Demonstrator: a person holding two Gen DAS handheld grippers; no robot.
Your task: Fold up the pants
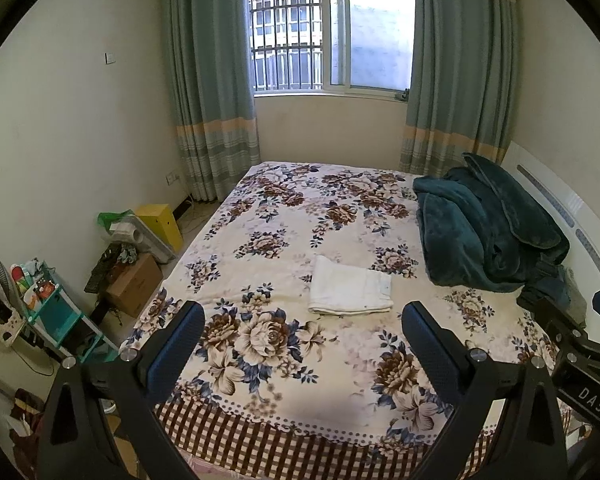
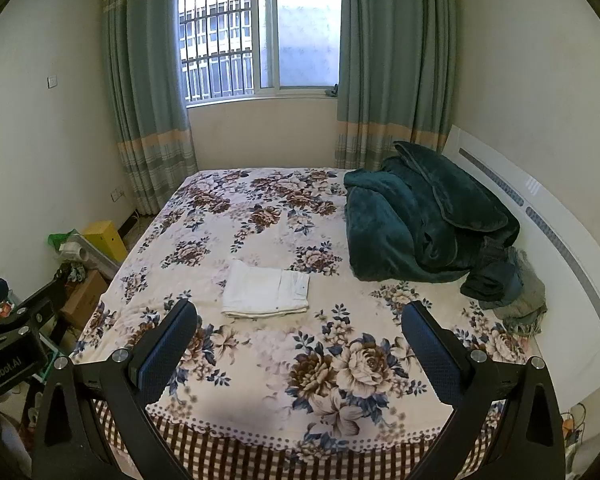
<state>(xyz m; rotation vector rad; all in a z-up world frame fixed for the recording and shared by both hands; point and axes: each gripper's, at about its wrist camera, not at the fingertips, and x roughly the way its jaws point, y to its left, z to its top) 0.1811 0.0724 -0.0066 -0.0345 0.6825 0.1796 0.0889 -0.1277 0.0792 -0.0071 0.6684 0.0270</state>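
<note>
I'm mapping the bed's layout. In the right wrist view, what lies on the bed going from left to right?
White folded pants → green blanket → small pile of dark and grey clothes by the headboard.

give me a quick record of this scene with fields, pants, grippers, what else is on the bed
pants: white pants, folded into a flat rectangle, lying mid-bed
surface: floral bedspread
left gripper: open, holding nothing, back from the pants
right gripper: open, holding nothing, back from the pants
also on bed: bundled dark green blanket near the headboard, darker clothes beside it
</note>
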